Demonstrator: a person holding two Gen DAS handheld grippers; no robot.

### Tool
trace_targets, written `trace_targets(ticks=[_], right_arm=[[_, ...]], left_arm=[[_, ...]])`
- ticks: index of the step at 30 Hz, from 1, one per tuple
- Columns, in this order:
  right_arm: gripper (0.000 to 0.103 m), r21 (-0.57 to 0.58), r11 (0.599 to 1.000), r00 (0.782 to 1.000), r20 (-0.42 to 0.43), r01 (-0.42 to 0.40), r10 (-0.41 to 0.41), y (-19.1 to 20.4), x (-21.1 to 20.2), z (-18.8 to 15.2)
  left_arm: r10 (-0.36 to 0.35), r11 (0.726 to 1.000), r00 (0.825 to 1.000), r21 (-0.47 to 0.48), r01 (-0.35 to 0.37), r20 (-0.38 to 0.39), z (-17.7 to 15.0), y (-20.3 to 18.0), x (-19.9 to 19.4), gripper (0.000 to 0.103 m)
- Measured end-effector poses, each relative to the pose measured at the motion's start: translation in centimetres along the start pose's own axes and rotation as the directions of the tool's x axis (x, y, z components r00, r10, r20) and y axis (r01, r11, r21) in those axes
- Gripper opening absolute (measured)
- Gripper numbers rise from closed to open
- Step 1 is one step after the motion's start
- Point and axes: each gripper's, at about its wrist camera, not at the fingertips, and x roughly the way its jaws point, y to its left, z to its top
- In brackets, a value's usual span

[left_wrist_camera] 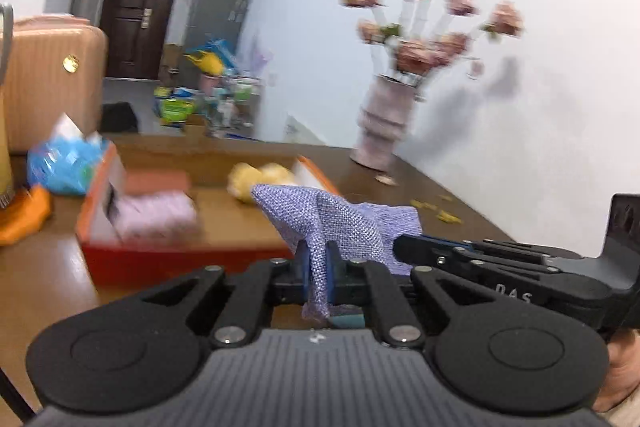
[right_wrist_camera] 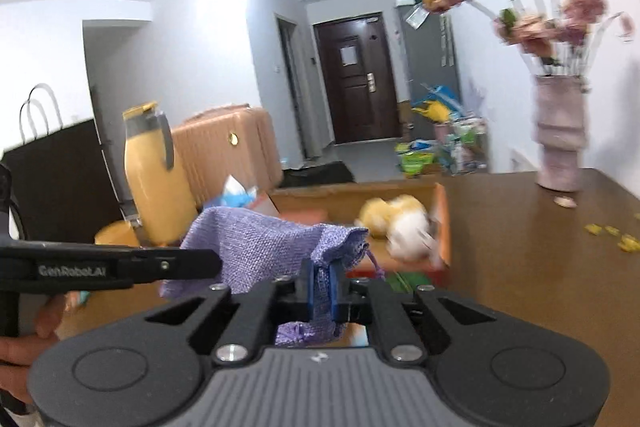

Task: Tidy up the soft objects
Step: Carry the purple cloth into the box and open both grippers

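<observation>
Both of your tongs are clamped on one thing: the left tongs (left_wrist_camera: pixel 318 263) pinch a fold of the purple woven pouch (left_wrist_camera: pixel 336 223) between their blue pads, and the right tongs (right_wrist_camera: pixel 323 287) pinch its other end, near the gathered mouth where a purple drawstring (right_wrist_camera: pixel 374 261) hangs loose. Both pairs of jaws are closed down to the thickness of the cloth. In the left wrist view the right tongs reach in from the right and meet the pouch's right edge.

Handling, judged: the pouch is light, limp and coarse-woven. It drapes and sags between the two grips, so it will not hold a shape unaided. The rough weave should resist slipping. Take it at an edge or corner, with a doubled fold in the pads, as now; avoid gripping only the drawstring.

Position: the pouch hangs in the air above the near part of the brown desk (right_wrist_camera: pixel 520 287), just in front of the orange-walled cardboard box (left_wrist_camera: pixel 172 263).

Inside the box: a folded pink cloth (left_wrist_camera: pixel 156 215) at left, a yellow and white plush toy (right_wrist_camera: pixel 400 227) at far right. Beyond, a pink vase of flowers (left_wrist_camera: pixel 384 123) stands far right on the desk, and a yellow bottle (right_wrist_camera: pixel 156 183) stands far left.
</observation>
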Motion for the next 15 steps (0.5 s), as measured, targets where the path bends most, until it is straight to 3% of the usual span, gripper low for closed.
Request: trace_targets(ticks=[5, 8, 10, 11, 12, 13, 15], right_arm=[[0.007, 0.046, 0.998, 0.995, -0.099, -0.03, 0.034, 0.1, 10.6, 4.5], [0.007, 0.023, 0.999, 0.977, -0.212, -0.024, 0.028, 1.1, 17.0, 4.5], [0.007, 0.032, 0.999, 0.954, -0.3, -0.016, 0.024, 1.4, 20.7, 3.8], [0.007, 0.023, 1.0, 0.943, -0.331, -0.014, 0.021, 1.7, 21.8, 3.2], [0.007, 0.021, 0.999, 0.931, -0.364, -0.027, 0.033, 2.2, 23.0, 2.9], [0.007, 0.036, 0.999, 0.924, -0.379, -0.038, 0.049, 2.4, 23.6, 2.7], [0.013, 0.051, 0.998, 0.91, -0.41, -0.045, 0.062, 3.0, 24.5, 2.3]], left_arm=[[0.125, 0.992, 0.988, 0.019, -0.124, -0.092, 4.5, 6.3, 6.9, 0.008], [0.204, 0.978, 0.958, -0.006, -0.21, -0.201, 4.4, 10.2, 10.9, 0.009], [0.25, 0.968, 0.933, 0.041, -0.248, -0.258, 3.5, 11.4, 12.2, 0.011], [0.249, 0.968, 0.932, 0.066, -0.24, -0.265, 3.1, 12.0, 12.0, 0.011], [0.235, 0.972, 0.936, 0.078, -0.222, -0.261, 2.9, 12.2, 11.8, 0.018], [0.217, 0.976, 0.943, 0.073, -0.205, -0.251, 2.9, 12.7, 11.4, 0.032], [0.215, 0.977, 0.949, 0.054, -0.208, -0.231, 3.2, 13.4, 10.7, 0.044]])
